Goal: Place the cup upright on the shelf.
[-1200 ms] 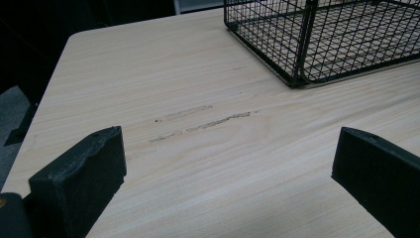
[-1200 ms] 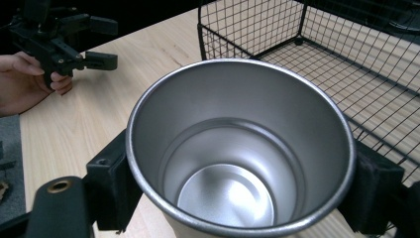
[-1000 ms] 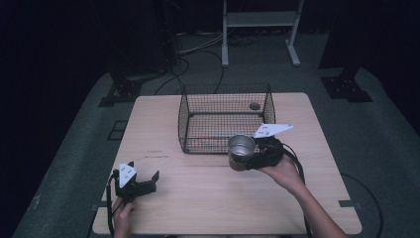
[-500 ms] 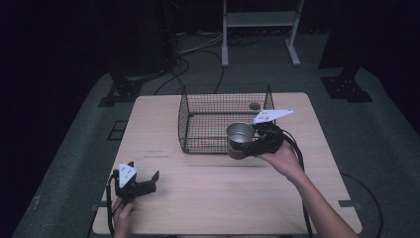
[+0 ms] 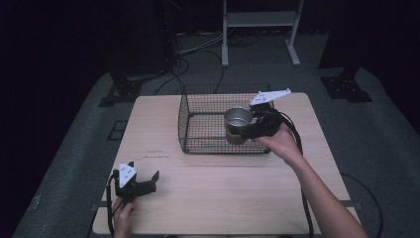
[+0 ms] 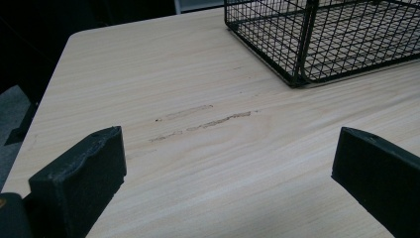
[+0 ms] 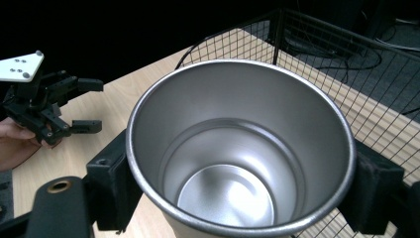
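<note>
Lifted from the table's near side, the steel cup (image 5: 238, 120) is now hanging over the wire basket (image 5: 198, 124), pinched across its rim by the right gripper (image 5: 250, 125). It looks light, rigid, slick-walled and empty. Left gripper (image 5: 143, 181) is resting spread, holding nothing.

Wire basket (image 5: 218, 124) blocks worktop (image 5: 223, 193) far centre; bare room in front, open top, mesh walls all round.
</note>
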Action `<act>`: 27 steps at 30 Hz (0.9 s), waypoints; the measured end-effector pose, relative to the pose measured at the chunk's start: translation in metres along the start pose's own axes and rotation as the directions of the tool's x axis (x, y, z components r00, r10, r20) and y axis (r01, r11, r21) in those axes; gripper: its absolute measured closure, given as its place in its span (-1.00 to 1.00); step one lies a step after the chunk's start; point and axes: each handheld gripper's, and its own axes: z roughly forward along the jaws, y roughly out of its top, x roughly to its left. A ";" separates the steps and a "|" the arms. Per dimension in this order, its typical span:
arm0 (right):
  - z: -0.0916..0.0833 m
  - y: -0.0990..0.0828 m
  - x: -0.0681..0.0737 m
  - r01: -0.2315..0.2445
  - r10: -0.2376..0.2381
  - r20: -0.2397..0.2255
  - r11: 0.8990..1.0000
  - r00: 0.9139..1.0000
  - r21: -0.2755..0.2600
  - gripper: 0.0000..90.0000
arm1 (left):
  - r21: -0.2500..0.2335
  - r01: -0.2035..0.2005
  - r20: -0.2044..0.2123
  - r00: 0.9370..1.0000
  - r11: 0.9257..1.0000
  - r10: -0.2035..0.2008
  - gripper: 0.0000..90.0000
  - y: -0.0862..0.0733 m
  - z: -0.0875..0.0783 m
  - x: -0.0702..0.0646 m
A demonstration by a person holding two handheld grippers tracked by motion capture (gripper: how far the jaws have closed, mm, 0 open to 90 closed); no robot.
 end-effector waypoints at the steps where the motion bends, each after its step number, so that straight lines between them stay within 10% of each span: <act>1: 0.001 0.003 0.000 -0.001 0.001 0.000 1.000 1.000 0.005 -0.60 | 0.000 0.000 0.000 1.000 1.000 0.000 -1.00 0.000 0.000 0.000; 27: 0.026 0.051 -0.022 -0.001 0.000 0.018 0.998 1.000 0.059 -0.60 | 0.002 0.002 0.002 1.000 1.000 -0.002 -1.00 0.000 -0.001 0.000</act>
